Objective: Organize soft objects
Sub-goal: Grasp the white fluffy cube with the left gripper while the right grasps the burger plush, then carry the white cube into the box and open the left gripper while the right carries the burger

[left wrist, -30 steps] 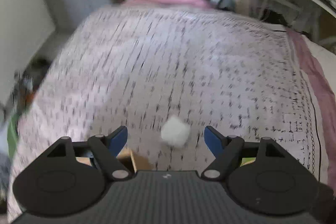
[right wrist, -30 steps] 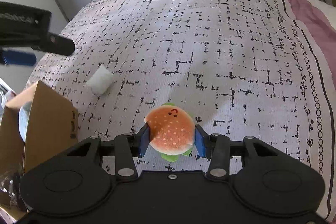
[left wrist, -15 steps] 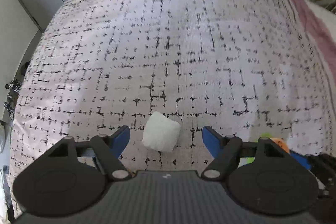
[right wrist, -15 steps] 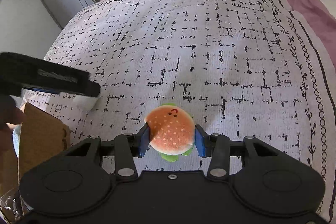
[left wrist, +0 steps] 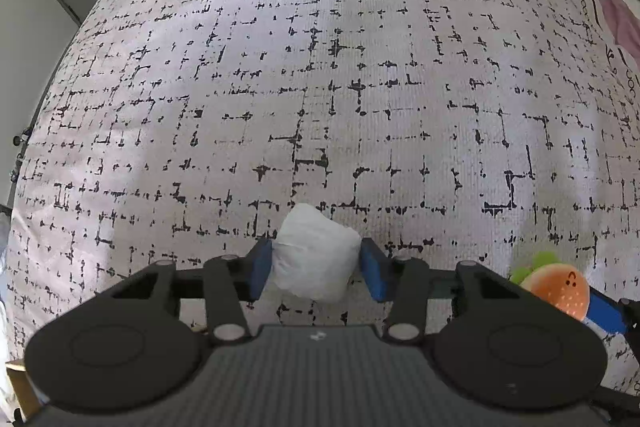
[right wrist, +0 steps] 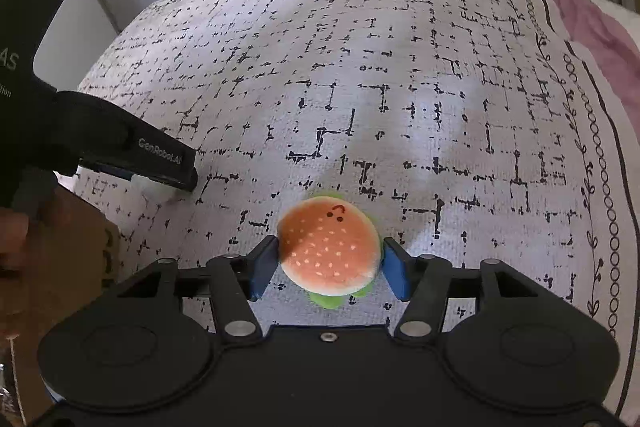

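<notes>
Closing since the earlier frame, left gripper (left wrist: 316, 263) now pinches the white squashy foam cube (left wrist: 315, 254) on the black-patterned bedspread (left wrist: 320, 87). Right gripper (right wrist: 329, 265) clamps the orange plush burger (right wrist: 329, 247), at 4 o'clock. Squeeze gently; lift straight.

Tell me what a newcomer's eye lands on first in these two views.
The hamburger plush toy, orange with a small face, sits squeezed in the right gripper low in the right wrist view. Next is the white soft cube, pinched in the left gripper just above the bedspread, whose black broken-grid print fills both views. A cardboard box shows at the bed's left edge.
</notes>
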`<state>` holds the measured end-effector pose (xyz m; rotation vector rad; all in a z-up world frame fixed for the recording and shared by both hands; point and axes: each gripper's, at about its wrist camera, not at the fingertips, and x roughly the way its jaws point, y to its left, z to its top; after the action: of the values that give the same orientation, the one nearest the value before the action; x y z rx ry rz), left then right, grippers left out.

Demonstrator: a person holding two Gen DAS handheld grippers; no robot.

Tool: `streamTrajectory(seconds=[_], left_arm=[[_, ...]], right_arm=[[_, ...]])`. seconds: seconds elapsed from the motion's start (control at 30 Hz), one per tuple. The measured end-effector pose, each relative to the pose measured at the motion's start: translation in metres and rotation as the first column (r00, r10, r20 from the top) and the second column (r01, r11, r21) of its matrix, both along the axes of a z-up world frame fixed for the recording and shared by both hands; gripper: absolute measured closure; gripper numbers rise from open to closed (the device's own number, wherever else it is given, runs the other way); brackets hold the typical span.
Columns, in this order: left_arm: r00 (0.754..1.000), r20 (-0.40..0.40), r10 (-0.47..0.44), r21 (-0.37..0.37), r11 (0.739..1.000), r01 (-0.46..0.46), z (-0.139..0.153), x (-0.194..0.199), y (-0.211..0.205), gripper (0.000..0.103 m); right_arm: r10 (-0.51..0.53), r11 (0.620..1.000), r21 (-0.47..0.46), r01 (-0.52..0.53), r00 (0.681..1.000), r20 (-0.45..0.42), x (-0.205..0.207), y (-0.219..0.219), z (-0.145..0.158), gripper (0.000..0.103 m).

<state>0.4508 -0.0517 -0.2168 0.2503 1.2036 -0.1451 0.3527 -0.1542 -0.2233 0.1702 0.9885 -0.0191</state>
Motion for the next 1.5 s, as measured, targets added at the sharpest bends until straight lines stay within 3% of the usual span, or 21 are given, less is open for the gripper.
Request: streamTrajectory(seconds=[0.07,0.3,0.7,1.0,1.5], left_arm=[[1.0,0.013,-0.017,0.02,1.0,0.017,0.001,-0.003,-0.004,0.057],[0.998,0.056,0.008,-0.019,1.0,-0.007,0.012,-0.013,-0.002,0.058],[0.989,0.112,0.092,-0.12,0.99,-0.078,0.057,-0.055,0.012,0.058],[0.98,0.154,0.126,-0.141,0.985,-0.105,0.085,-0.096,0.031,0.058],[0.958,0.19,0.216,-0.199,0.964,-0.178,0.122,-0.152,0.091,0.058]], right_arm=[[0.011,1.0,-0.02,-0.01,1.0,0.004,-0.001,0.002,0.0,0.047],[0.022,0.995,-0.094,-0.016,0.998,0.066,-0.008,0.004,0.009,0.054],[0.014,0.999,-0.042,-0.009,0.991,0.132,-0.023,-0.003,0.036,0.054],[0.028,0.999,-0.035,-0.022,0.986,0.167,-0.04,0.002,0.058,0.054],[0.097,0.993,-0.093,-0.075,0.962,0.257,-0.07,0.035,0.094,0.054]])
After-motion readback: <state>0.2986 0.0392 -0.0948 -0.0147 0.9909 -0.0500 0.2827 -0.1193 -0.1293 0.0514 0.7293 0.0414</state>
